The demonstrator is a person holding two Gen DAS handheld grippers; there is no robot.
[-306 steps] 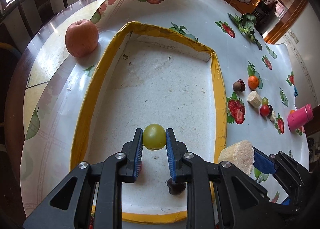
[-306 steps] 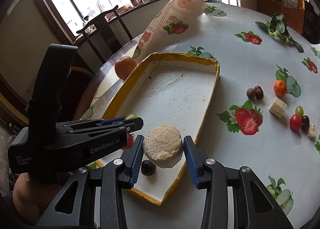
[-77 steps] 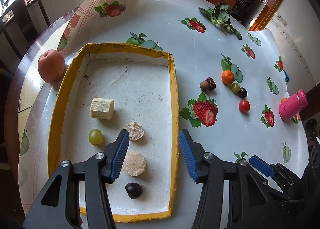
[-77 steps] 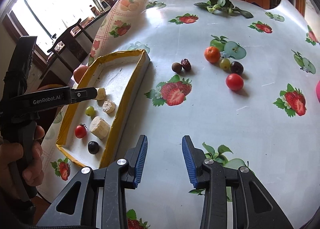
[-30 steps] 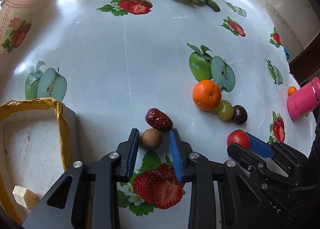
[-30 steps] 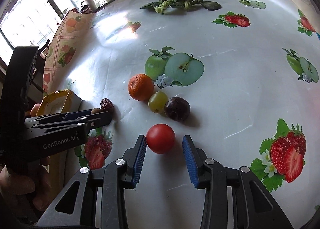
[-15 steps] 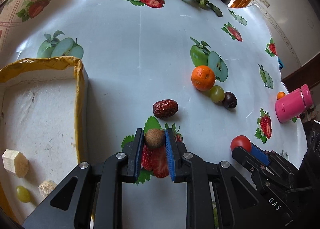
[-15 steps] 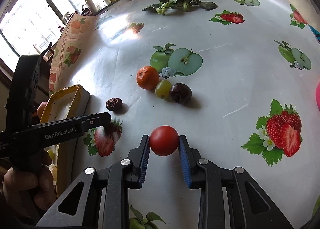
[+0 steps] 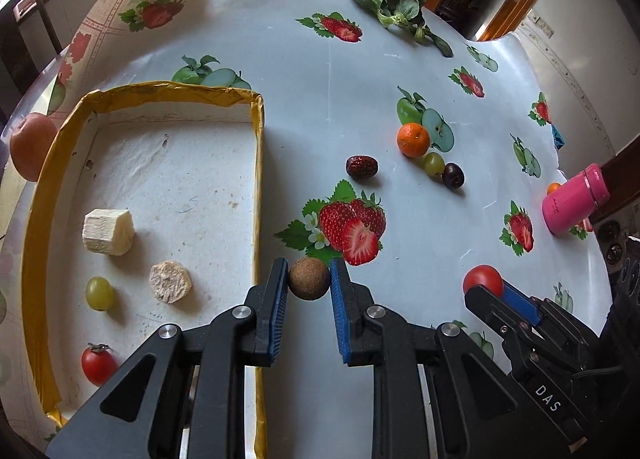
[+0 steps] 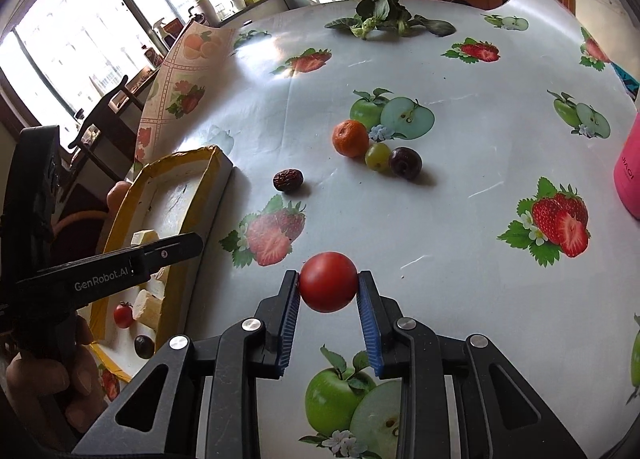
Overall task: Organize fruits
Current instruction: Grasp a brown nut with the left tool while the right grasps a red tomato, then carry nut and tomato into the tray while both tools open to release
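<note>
My left gripper (image 9: 308, 279) is shut on a small round brown fruit (image 9: 308, 278), held just right of the yellow-rimmed tray (image 9: 258, 163). In the tray lie a pale banana chunk (image 9: 107, 231), a beige slice (image 9: 170, 281), a green grape (image 9: 99, 293) and a cherry tomato (image 9: 97, 365). My right gripper (image 10: 328, 286) is shut on a red tomato (image 10: 328, 281) lifted over the cloth; it also shows in the left wrist view (image 9: 483, 280). On the cloth remain a red date (image 9: 361, 167), an orange (image 9: 413, 139), a green grape (image 9: 433, 163) and a dark plum (image 9: 453, 175).
A pink bottle (image 9: 575, 199) lies at the right edge of the table. Leafy greens (image 9: 400, 11) sit at the far side. An apple (image 9: 30, 151) rests left of the tray. A person's hand (image 10: 48, 379) holds the left gripper's handle. A chair (image 10: 108, 107) stands past the table.
Both grippers closed on their fruit, lifted it off the cloth and moved toward the tray. The brown fruit left the date's side; the tomato left the plum's side.
</note>
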